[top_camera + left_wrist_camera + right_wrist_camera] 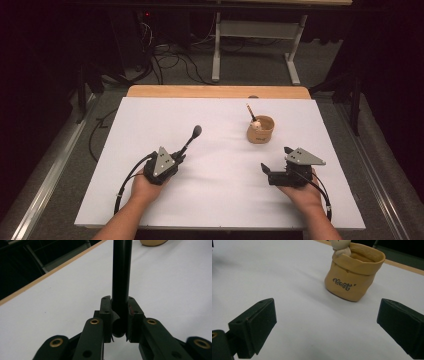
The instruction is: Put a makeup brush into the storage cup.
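Observation:
A black long-handled utensil (192, 137) with a rounded head slants up and away from my left gripper (180, 157), which is shut on the lower end of its handle. In the left gripper view the black handle (121, 270) runs straight up from between the pads, and my left gripper (120, 315) pinches it just above its rounded end. My right gripper (276, 159) rests low at the table's right, open, nothing between its jaws. Beyond my right gripper (324, 325) stands a tan bag-shaped cup (352, 277), apart from the jaws.
The tan cup (260, 130) holds a small pale figure and a thin brown stick (250, 112). A white sheet (220, 200) covers the table, with a wooden edge (215, 91) at the far side. A metal frame and cables lie on the floor beyond.

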`<state>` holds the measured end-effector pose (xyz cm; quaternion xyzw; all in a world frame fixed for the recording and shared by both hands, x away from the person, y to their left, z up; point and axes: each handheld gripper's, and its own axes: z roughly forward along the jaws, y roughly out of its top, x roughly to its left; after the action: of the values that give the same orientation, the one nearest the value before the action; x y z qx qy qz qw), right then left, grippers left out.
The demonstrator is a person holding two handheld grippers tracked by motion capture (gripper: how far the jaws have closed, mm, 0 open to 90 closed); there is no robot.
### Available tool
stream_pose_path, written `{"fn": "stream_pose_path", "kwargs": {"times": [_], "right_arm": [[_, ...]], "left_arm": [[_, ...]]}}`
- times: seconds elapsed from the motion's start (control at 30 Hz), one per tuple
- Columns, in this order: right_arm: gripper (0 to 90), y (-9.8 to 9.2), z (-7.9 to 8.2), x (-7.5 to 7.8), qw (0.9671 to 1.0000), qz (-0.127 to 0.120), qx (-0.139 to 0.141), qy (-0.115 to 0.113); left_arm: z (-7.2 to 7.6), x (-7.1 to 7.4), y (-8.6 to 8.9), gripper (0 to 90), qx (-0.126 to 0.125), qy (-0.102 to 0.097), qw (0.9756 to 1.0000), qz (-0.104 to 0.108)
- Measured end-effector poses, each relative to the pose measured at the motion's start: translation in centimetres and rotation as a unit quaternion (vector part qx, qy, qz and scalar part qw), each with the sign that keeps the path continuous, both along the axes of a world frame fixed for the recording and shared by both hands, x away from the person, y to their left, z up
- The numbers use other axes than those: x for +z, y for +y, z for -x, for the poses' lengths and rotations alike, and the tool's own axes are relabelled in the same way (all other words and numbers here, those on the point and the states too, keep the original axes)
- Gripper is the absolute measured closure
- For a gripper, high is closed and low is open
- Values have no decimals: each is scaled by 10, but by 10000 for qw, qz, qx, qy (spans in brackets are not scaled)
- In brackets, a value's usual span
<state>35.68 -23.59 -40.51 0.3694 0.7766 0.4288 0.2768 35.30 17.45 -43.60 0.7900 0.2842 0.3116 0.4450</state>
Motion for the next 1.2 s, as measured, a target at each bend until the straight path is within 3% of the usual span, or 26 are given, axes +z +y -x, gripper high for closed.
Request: {"fn": "stream_pose_path", "kwargs": {"times": [0.07,0.17,0.3,0.53,0.87,1.2], "right_arm": [[39,0,0,-1,10000,-54,-13,18],[39,0,-1,-2,10000,-53,-23,42],[36,0,-1,-4,9999,-89,-66,79],[31,0,-1,-4,9999,-135,-71,80],[37,-2,-1,-3,9994,-345,-21,70],[57,6,4,1,9981,-581,212,-81]], "left_arm": [[-2,0,2,786,-15,109,9997,226],[-4,-1,4,786,-98,155,9992,369],[-5,-2,7,786,-125,386,9972,629],[-7,-2,14,786,-112,493,9933,1038],[-8,0,17,786,-164,626,9875,1435],[-6,3,14,786,-308,650,9840,1630]]}}
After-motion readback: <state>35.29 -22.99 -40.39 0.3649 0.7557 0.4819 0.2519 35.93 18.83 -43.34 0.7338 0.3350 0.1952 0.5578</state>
